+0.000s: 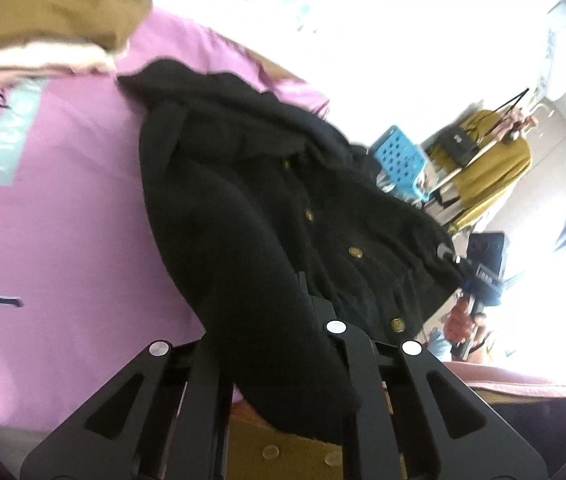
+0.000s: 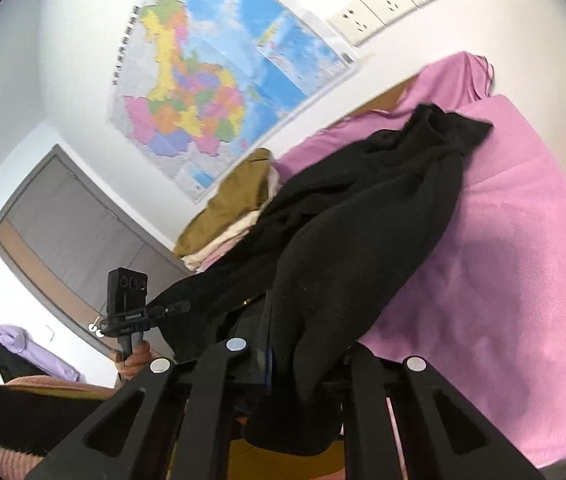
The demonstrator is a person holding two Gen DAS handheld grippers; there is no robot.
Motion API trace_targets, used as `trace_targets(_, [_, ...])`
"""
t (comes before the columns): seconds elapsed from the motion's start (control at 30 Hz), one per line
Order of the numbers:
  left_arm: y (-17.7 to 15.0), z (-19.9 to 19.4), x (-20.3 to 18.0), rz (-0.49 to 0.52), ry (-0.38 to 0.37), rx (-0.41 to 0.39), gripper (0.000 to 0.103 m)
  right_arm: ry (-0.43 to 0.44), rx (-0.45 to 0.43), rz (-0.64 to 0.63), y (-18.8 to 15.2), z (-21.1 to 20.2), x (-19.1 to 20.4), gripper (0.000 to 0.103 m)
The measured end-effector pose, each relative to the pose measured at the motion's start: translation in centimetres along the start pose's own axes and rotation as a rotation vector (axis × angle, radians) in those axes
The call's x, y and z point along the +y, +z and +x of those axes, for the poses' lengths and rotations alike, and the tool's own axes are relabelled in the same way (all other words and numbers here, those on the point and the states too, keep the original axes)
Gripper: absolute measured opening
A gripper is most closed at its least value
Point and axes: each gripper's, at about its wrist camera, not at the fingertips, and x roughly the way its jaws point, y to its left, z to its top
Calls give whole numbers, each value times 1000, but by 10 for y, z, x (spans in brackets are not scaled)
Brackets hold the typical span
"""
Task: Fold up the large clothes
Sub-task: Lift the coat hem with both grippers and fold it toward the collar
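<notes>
We hold a black coat (image 1: 283,200) with both tongs, and it hangs between them over the pink sheet (image 1: 75,220) of the bed. The left gripper (image 1: 279,344) is clamped on a thick roll of the coat, seemingly a sleeve or a side edge; the cloth fills the gap between its fingers and spills down below them. The right gripper (image 2: 303,352) is likewise closed on a bunch of the coat (image 2: 343,240), which drapes over its fingers and runs away toward the far end of the bed.

The coat's far part lies on the sheet, with the gold buttons (image 1: 355,252) of its front facing up in the left view, while the near part is lifted. We judge the fold to be at an early or middle stage: the coat is spread roughly lengthwise but shows no neat, flat fold yet. Left to do, as we see it, is laying the held part over the body, smoothing it, and folding again.

At the far left, a stack of clothes (image 1: 55,20) in brown and cream sits on the bed, apparently already folded.
</notes>
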Motion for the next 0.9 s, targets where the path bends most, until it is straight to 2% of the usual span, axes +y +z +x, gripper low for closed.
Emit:
trace_targets(0.1, [-3,-12,0,-1,-2,-12,9,-18,13,-13,-7,-4,4,11])
trace_targets(0.27, [-2,9,10,-50,6,70,9,-63,120,99,-25,18,-23,12])
trace_targets(0.4, [7,4,2,-28,6,48,9,-41,75,101,-21,11,-17,12])
trace_targets(0.7, [54,-6,-9,-7,21,20,10,-2,-21,38,48,9,4,12])
trace_targets(0.9, [97,-5,-10,-17,30,16,11,30,-56,65,91,14,-5,12])
